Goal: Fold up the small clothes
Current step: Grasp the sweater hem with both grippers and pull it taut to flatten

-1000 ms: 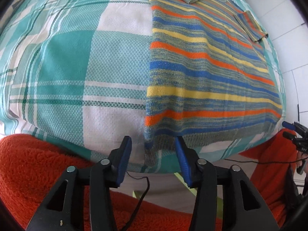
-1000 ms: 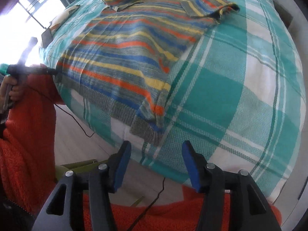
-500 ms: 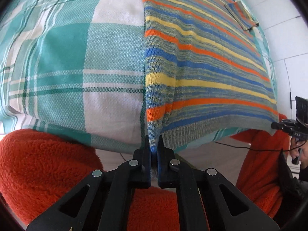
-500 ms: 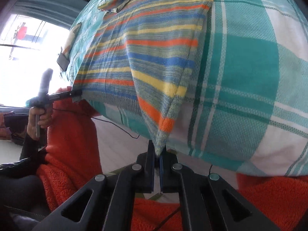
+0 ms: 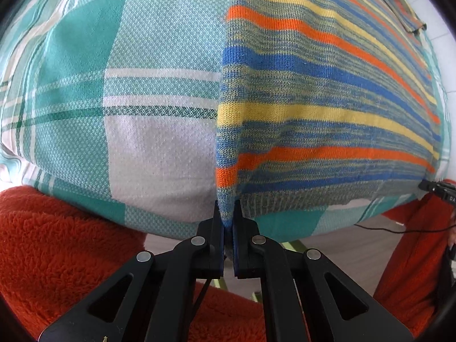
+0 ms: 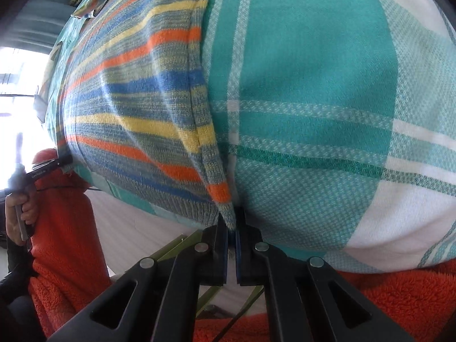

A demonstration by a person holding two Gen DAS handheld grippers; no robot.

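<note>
A striped knit sweater (image 5: 313, 108) in blue, orange, yellow and grey lies flat on a teal and white plaid cloth (image 5: 128, 85). My left gripper (image 5: 227, 228) is shut on the sweater's near left hem corner. My right gripper (image 6: 231, 228) is shut on the near right hem corner of the sweater (image 6: 136, 108). Both corners are lifted slightly off the plaid cloth (image 6: 313, 99). A folded sleeve (image 5: 404, 8) shows at the far right of the left wrist view. The right gripper (image 5: 436, 191) also shows at the right edge of the left wrist view.
The person's orange fleece sleeve (image 5: 57, 242) fills the lower left. The other hand with the left gripper (image 6: 37, 171) shows at the left of the right wrist view. The cloth's near edge drops to a pale floor (image 5: 356, 245). A bright window (image 6: 17, 79) lies left.
Both grippers went from open to shut on the sweater's near hem corners. Since then they have moved closer and lower, pulling the hem corners up from the cloth.
</note>
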